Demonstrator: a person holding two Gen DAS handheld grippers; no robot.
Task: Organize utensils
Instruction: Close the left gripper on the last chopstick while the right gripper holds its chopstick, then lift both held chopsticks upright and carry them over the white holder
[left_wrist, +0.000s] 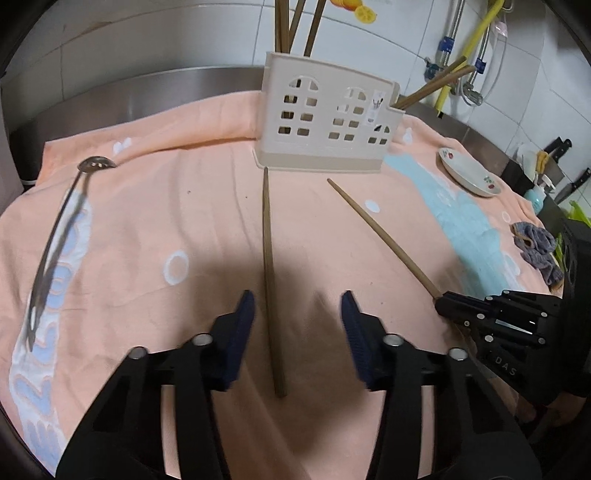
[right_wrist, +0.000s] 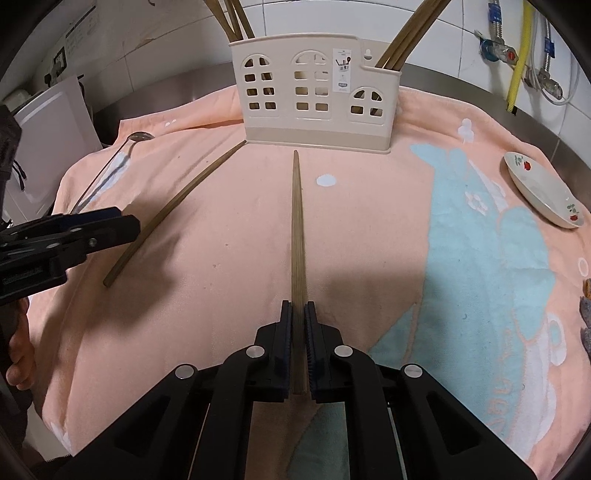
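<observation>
Chopsticks lie loose on the peach towel (left_wrist: 207, 206). Nearest, the right gripper (right_wrist: 298, 306) is clamped on one chopstick (right_wrist: 297, 229) at its thick end. The left gripper (left_wrist: 297, 306) is spread wide, straddling the other chopstick (left_wrist: 269, 258) untouched. Both long axes run near-to-far, tips toward the beige holder (right_wrist: 317, 92) beyond, where more chopsticks stand. A slotted spoon (left_wrist: 55, 236) lies far left.

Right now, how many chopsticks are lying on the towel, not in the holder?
2. One chopstick is clamped at its near end in the right gripper. The other chopstick lies between the open left gripper jaws, its tip near the utensil holder.
</observation>
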